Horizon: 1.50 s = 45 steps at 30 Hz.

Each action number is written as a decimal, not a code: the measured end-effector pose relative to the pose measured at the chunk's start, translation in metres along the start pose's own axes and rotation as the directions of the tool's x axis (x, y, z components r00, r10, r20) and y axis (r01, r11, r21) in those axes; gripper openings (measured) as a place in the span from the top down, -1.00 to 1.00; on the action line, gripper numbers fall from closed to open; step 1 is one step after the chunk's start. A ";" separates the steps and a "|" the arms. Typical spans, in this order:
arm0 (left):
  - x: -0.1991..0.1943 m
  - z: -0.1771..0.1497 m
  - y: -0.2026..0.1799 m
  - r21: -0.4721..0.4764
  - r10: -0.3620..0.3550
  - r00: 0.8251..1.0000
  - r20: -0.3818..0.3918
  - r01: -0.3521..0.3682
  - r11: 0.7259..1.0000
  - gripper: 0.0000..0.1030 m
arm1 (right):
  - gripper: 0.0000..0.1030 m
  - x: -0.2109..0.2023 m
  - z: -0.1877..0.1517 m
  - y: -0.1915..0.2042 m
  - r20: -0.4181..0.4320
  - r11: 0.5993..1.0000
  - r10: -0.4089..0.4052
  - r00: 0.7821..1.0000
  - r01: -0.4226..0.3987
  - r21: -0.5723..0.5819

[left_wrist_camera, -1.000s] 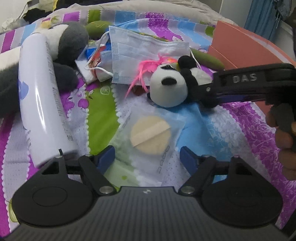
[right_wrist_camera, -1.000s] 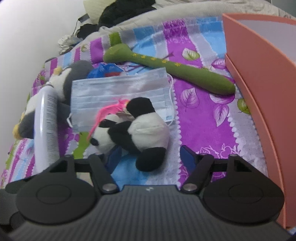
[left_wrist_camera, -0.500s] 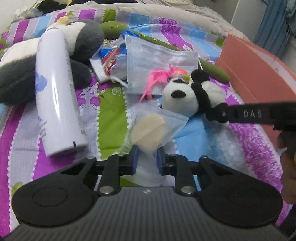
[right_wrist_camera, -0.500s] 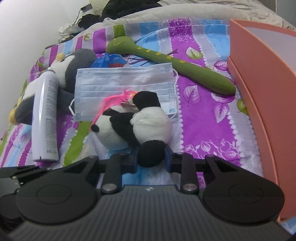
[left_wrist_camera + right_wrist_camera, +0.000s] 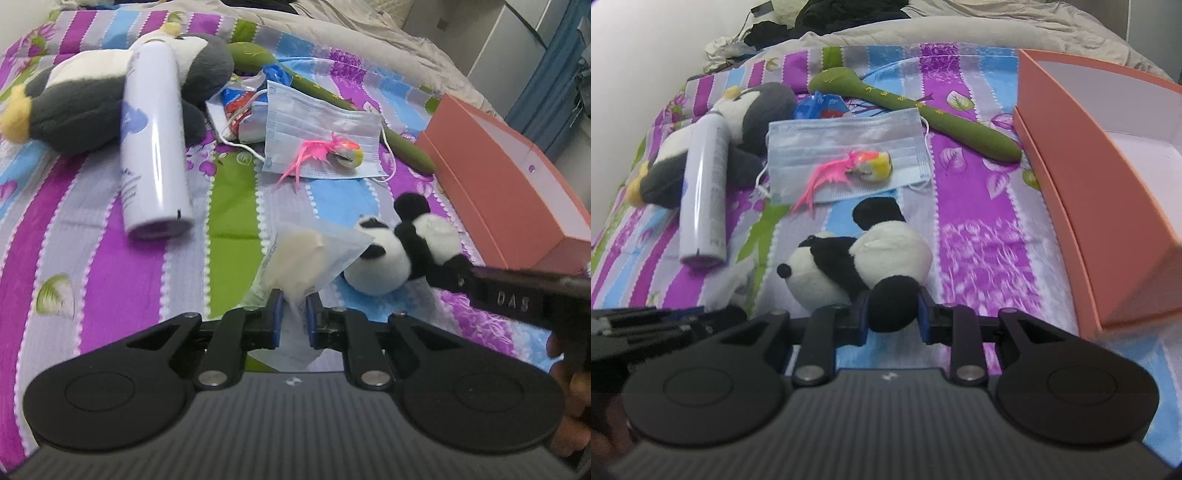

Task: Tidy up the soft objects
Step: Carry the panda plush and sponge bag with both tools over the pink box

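Note:
My left gripper (image 5: 294,314) is shut on a clear plastic bag with a cream round sponge pad (image 5: 299,254) and holds it above the striped bedspread. My right gripper (image 5: 891,312) is shut on the black foot of a small panda plush (image 5: 860,264), lifted off the bed; the panda also shows in the left wrist view (image 5: 399,251). A blue face mask (image 5: 846,155) with a pink-feathered toy (image 5: 864,168) on it lies beyond. A grey penguin plush (image 5: 85,99) lies at the far left.
An open salmon-coloured box (image 5: 1108,184) stands at the right. A white spray can (image 5: 155,140) leans on the penguin. A green plush stick (image 5: 912,110) and a snack packet (image 5: 243,110) lie behind the mask.
Both grippers closed, the left on the pad bag and the right on the panda's foot. Both objects have been lifted and pulled back from the mask, uncovering the pink-feathered toy.

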<state>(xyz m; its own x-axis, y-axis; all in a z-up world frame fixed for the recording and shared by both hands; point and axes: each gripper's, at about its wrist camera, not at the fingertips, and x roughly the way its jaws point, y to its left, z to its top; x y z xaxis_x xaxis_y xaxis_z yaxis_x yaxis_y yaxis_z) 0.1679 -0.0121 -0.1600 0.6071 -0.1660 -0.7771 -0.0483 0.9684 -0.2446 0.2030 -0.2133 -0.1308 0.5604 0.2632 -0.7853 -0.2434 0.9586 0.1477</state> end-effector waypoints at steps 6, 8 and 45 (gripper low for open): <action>-0.026 -0.013 0.001 -0.032 -0.006 1.000 -0.005 0.006 0.999 0.69 | 0.44 -0.025 -0.022 0.005 -0.002 1.000 -0.016 1.000 0.016 -0.014; -0.036 -0.015 -0.003 -0.027 0.004 1.000 -0.001 -0.004 1.000 0.69 | 0.45 -0.033 -0.028 0.006 -0.003 1.000 -0.019 1.000 0.019 -0.016; -0.115 0.168 -0.195 0.116 -0.183 0.969 0.163 0.165 0.979 0.69 | 0.50 -0.178 0.101 -0.086 0.310 0.993 -0.116 0.944 0.122 0.000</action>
<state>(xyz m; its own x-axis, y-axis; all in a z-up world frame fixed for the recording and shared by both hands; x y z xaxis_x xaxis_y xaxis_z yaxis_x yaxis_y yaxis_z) 0.2411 -0.1510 0.0744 0.7270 -0.3078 -0.6137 0.1449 0.9425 -0.3011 0.2041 -0.3321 0.0568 0.8025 0.1707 -0.5717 -0.1730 0.9836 0.0509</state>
